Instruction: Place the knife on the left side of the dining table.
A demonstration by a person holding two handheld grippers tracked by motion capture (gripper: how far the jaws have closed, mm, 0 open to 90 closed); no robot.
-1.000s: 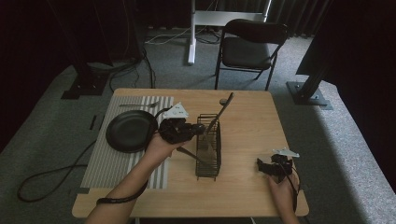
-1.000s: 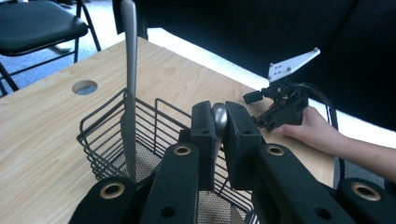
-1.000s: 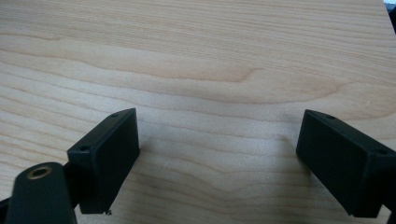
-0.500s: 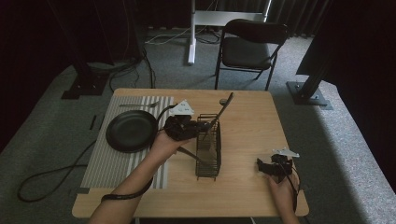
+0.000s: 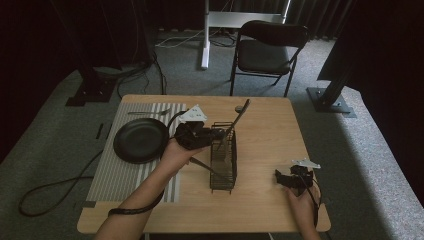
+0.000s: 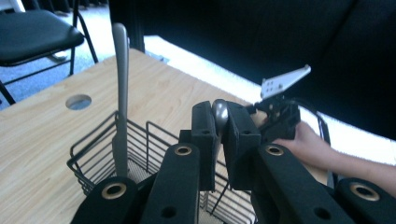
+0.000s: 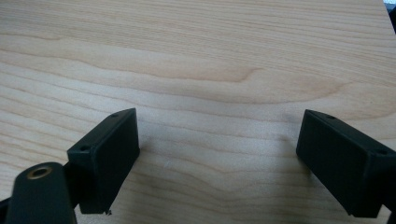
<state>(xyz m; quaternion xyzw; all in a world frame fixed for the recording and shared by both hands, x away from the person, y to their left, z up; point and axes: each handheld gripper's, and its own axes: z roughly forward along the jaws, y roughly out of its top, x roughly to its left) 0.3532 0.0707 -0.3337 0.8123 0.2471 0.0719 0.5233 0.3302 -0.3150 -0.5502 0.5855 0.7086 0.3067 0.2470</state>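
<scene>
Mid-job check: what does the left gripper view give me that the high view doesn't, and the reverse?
Left gripper view: the left gripper shut on the rounded end of a metal utensil.
High view: the black plate, the striped mat, the chair.
Both: the wire basket, the tall handle standing in it, the right gripper, the table.

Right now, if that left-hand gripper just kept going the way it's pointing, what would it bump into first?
Probably the wire basket just ahead of the left gripper, which is shut on a metal utensil; depth is hard to judge.
</scene>
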